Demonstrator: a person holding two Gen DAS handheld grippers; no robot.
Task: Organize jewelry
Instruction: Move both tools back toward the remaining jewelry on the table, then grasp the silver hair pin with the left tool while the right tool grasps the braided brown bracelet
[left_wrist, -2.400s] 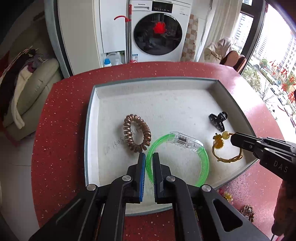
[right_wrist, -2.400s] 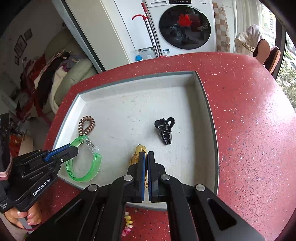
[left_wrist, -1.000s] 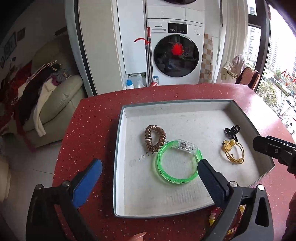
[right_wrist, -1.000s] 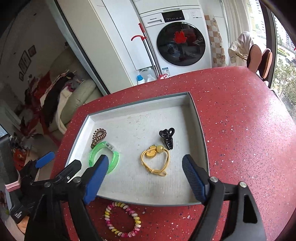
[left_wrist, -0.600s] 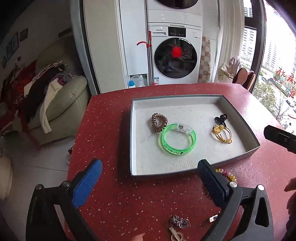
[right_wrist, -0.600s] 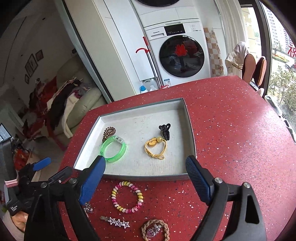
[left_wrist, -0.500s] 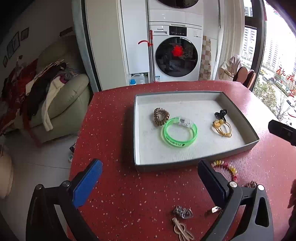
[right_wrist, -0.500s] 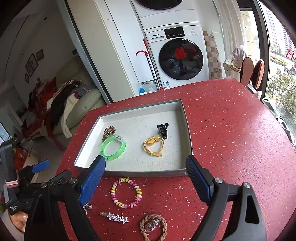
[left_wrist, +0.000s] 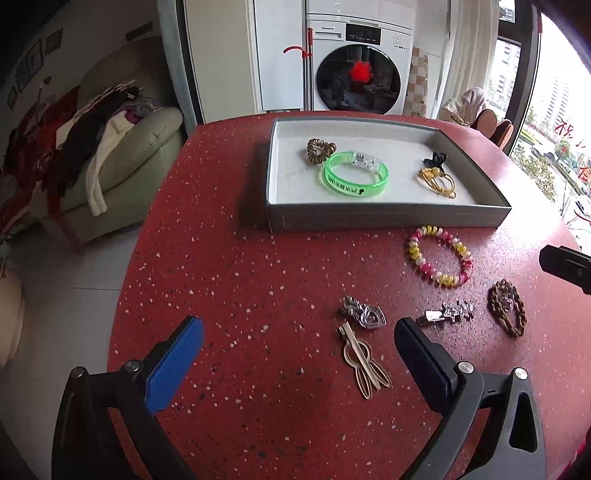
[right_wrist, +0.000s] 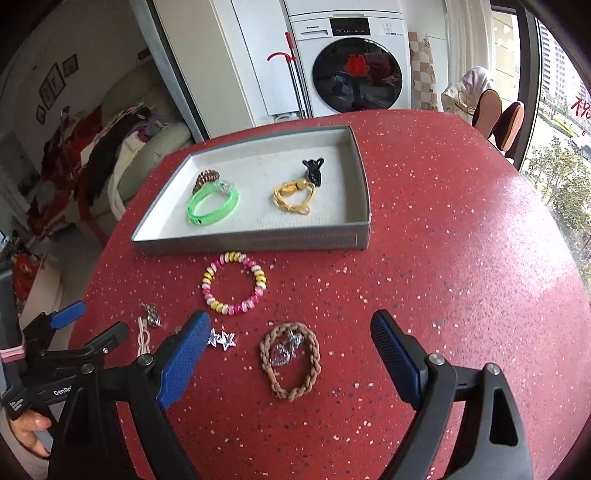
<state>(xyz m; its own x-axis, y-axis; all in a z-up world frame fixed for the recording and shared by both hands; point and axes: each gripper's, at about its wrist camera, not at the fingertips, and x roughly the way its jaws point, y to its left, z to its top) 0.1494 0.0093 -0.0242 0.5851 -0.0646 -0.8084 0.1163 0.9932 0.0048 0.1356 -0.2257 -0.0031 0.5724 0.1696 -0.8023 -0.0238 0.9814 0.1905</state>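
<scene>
Both grippers stood wide open and held nothing: the left gripper above a beige hairpin, the right gripper above a braided brown bracelet. Four pieces lay in the grey tray on the far side: a green translucent bangle, a coiled bronze hair tie, a yellow cord bracelet and a black claw clip. Five lay near on the speckled red table, including one pink-and-yellow beaded bracelet, a silver star clip and a silver brooch.

Background: washing machine with red item behind door, red-handled mop, beige sofa piled with clothes, window right.
</scene>
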